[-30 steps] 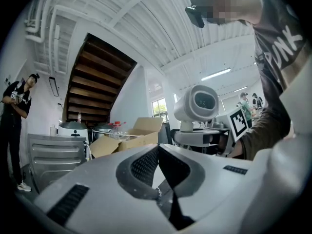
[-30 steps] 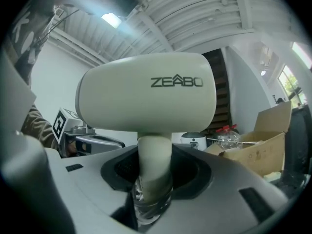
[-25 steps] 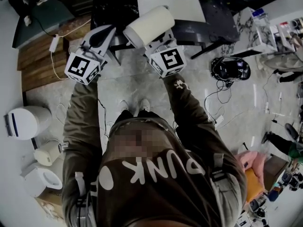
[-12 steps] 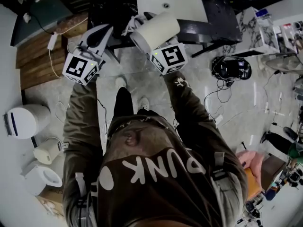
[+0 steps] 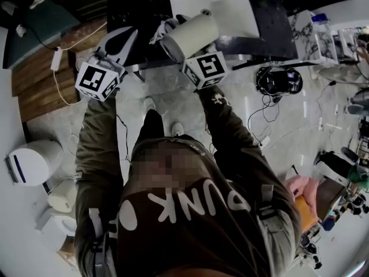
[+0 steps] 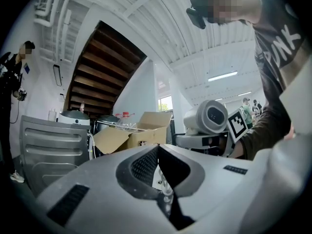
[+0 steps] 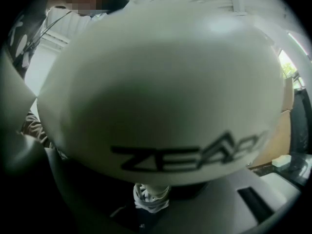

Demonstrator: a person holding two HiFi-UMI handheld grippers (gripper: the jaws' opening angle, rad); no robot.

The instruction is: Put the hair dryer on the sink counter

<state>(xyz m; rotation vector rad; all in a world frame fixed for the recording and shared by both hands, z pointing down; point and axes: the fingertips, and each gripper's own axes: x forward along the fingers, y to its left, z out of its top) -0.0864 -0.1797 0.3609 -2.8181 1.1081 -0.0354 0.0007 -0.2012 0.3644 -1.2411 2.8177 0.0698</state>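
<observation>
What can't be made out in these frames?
Right gripper view: the hair dryer fills the frame, hiding counter and sink.
Head view: dryer's height above the counter is unreadable from overhead; it covers the sink's near-left corner.
Left gripper view: sink out of frame.

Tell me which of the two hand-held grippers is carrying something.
The right hand-held gripper: it grips the white hair dryer. The left hand-held gripper is shut and empty.

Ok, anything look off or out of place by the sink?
Nothing spilled or broken. The hair dryer is in the right tool, in the air by the counter edge, its cord bundled up. Loose cables clutter the floor.
</observation>
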